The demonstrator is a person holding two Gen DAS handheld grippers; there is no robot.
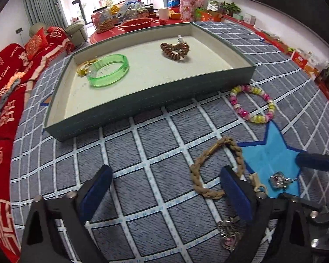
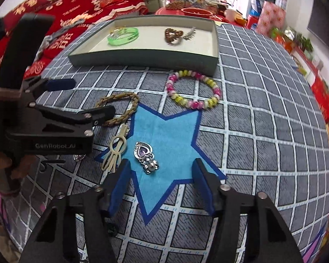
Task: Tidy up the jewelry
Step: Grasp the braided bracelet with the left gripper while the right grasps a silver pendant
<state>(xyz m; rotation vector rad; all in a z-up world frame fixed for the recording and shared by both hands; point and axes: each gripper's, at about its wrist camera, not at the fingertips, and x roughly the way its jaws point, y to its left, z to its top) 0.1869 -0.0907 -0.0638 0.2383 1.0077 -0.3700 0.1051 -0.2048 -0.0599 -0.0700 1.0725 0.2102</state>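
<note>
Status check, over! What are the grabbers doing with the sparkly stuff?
Both grippers open, holding nothing. Right gripper over heart charm on blue star. Left gripper beside braided bracelet. Nothing in the way.

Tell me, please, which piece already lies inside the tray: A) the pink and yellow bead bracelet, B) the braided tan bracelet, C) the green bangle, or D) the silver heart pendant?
C: the green bangle lies on the tray floor, while the bead bracelet, braided bracelet and heart pendant are out on the cloth in front of it.
</note>
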